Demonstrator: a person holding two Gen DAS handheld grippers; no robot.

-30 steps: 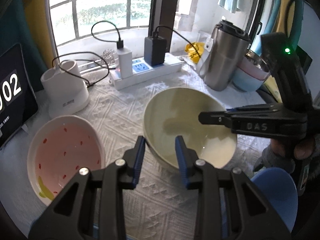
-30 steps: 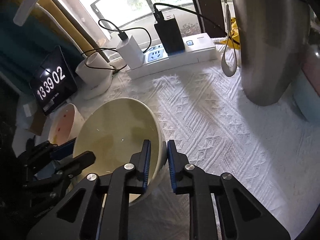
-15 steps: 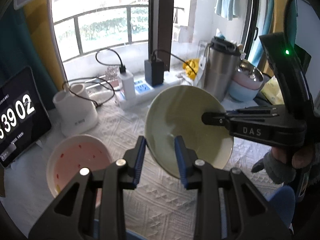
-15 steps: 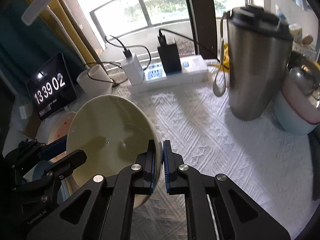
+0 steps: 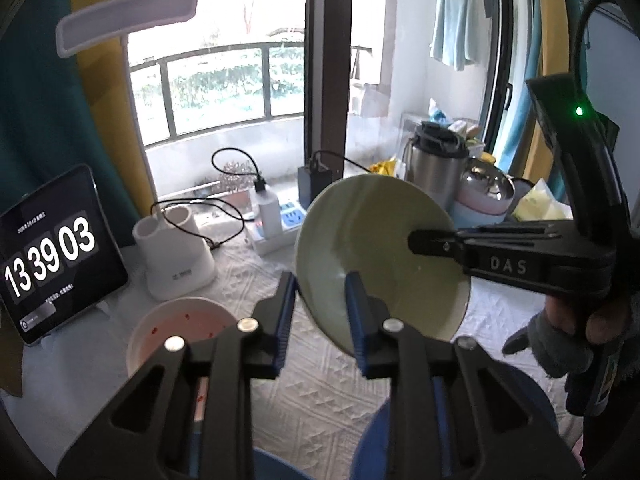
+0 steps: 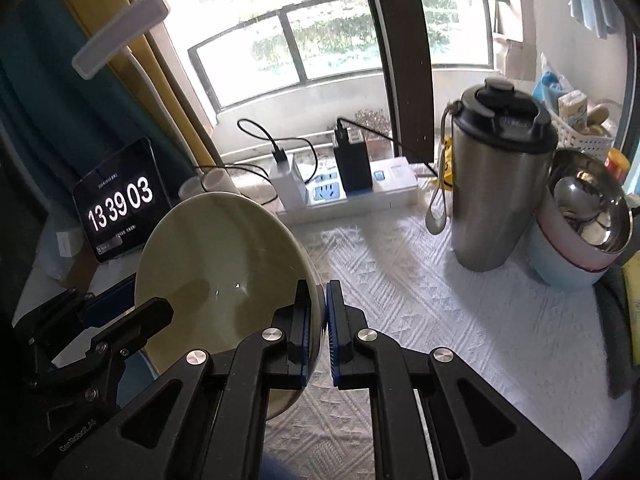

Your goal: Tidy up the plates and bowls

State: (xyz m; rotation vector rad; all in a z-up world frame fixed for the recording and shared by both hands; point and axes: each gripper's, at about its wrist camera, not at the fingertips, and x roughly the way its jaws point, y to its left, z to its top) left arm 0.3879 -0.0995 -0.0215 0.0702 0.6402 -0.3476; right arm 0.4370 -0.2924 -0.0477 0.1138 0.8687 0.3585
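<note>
My right gripper [image 6: 318,320] is shut on the rim of a pale green bowl [image 6: 224,280] and holds it tilted, high above the table; the bowl also shows in the left wrist view [image 5: 372,248]. My left gripper [image 5: 320,312] is open and empty, its jaws apart just in front of the green bowl's lower left rim. A white bowl with a pink speckled inside [image 5: 180,328] sits on the table at lower left. A blue bowl [image 5: 516,396] lies below at lower right.
A steel tumbler [image 6: 496,184] and stacked pink and blue bowls with a steel bowl and spoons [image 6: 584,224] stand at right. A power strip with chargers [image 6: 348,192], a white holder [image 5: 176,256] and a clock tablet [image 6: 120,204] line the back.
My right gripper has closed on the green bowl's rim and lifted it off the table, tilting it. My left gripper has risen too and stays open.
</note>
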